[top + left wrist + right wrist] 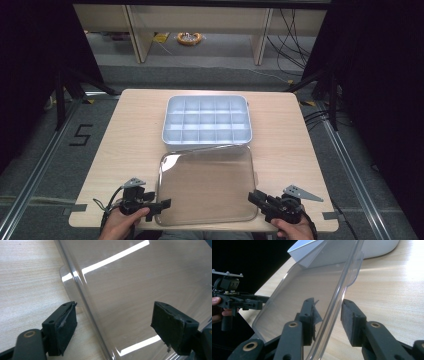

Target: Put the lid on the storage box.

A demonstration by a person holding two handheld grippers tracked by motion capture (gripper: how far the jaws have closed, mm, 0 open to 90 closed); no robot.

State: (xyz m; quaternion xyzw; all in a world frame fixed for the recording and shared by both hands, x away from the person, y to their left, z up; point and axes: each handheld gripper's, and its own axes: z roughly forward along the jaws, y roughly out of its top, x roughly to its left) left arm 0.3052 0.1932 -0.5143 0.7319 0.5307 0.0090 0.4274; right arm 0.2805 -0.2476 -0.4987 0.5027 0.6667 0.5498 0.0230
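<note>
A clear plastic lid (207,182) lies on the near half of the wooden table (130,130), its far edge at a pale blue compartment tray (206,141). My left gripper (161,209) is open and straddles the lid's near left edge. In the left gripper view (113,315), one pad (66,323) sits outside the rim over bare wood and the other hangs over the lid (140,277), neither pressing. My right gripper (256,202) is at the near right corner. In the right gripper view (328,308) it is shut on the lid's rim (337,302), which looks tilted up.
The tray's (372,247) compartments look empty. Bare wood runs down both sides of the tray and lid. The table's near edge is just under both hands. Beyond the table are a grey floor, desk legs and cables. The left gripper (262,301) faces me across the lid.
</note>
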